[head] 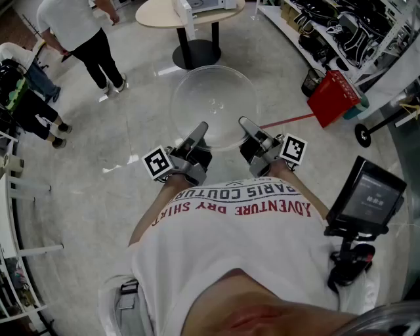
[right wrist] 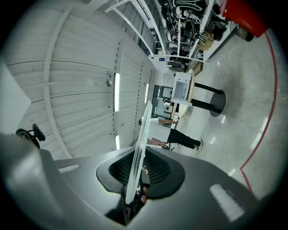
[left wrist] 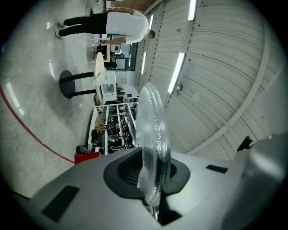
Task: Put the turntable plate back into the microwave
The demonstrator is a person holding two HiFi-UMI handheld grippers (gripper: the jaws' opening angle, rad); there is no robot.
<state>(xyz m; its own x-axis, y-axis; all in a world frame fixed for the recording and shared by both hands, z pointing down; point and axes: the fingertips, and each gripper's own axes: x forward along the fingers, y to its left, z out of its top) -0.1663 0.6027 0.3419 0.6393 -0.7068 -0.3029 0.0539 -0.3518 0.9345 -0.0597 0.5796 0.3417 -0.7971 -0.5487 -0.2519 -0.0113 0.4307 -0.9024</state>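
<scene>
- Glass turntable plate, head view: held roughly level out in front of the body, above the floor. Left gripper is on its near-left rim, right gripper on its near-right rim.
- Why two grips: prob. because the clear disc is wide & slick. One pinch at the edge would likely let it tip.
- Same view: no microwave in sight, so the plate is in the air and nowhere near its seat. Round table, red bin & a standing person lie ahead, well apart from the plate.
- Left gripper view: jaws clamped on the plate's thick rounded rim, which sits between the ribbed pads. Disc runs edge-on away from the cam.
- Right gripper view: jaws closed on the rim here too. Plate shows as a thin edge-on line between the pads, seated deep, so the hold looks firm.
- Judgement: carry step, early in the task. Next needs the microwave found, w/ both sides kept level so neither rim slips.
</scene>
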